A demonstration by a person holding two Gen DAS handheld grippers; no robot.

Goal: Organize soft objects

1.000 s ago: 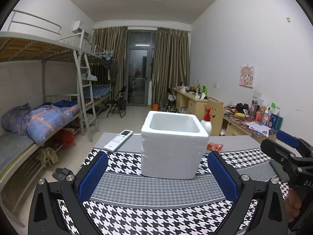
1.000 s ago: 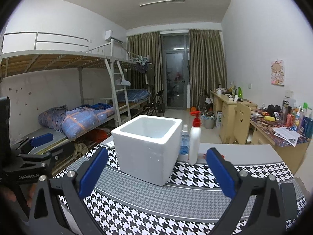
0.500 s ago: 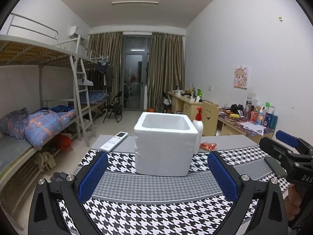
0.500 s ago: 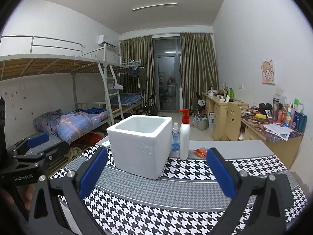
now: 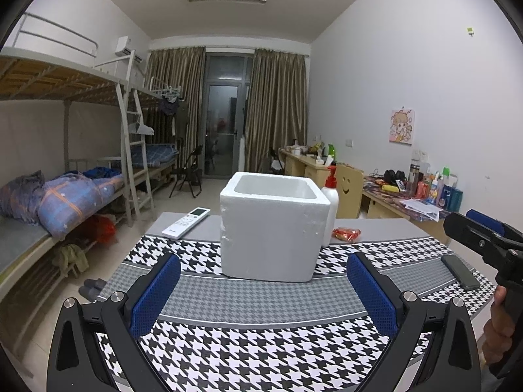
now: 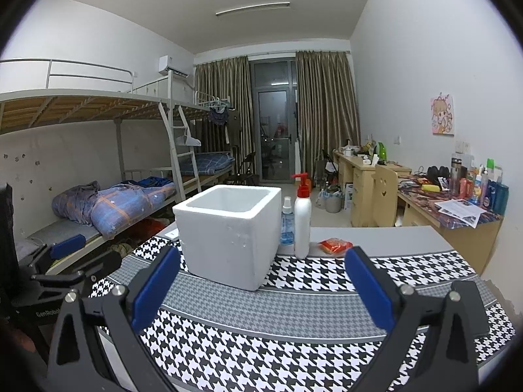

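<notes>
**Both views pulled back from the box — nothing picked yet**

Compared with 1 s ago, both cameras sit farther from the foam box (image 5: 273, 225) and a bit higher; more patterned cloth (image 5: 261, 352) shows in front of it. Box itself hasn't shifted.

Left gripper (image 5: 263, 289): fingers wide apart, empty, hovering over the cloth short of the box. Right gripper (image 6: 261, 284): same, apart and empty. Each shows at the edge of the other's view, well apart.

Step, my read: pre-grasp, start of the task. Only soft-looking candidate in sight is the red packet (image 6: 335, 245), lying on the grey strip of the surface just beside the white pump bottle (image 6: 302, 222), behind and right of the box. Box interior is hidden from here, so can't tell what's in it.

Next move likely: right gripper reaches past the box's right side, comes down on the packet, then drops it into the open top.

Clearance:
- pump bottle and small spray bottle (image 6: 287, 222) stand close to the packet — tip risk
- phone (image 5: 459, 271) lies near the right edge of the surface
- remote (image 5: 186, 222) far left, out of the way
- centre cloth is open room
</notes>
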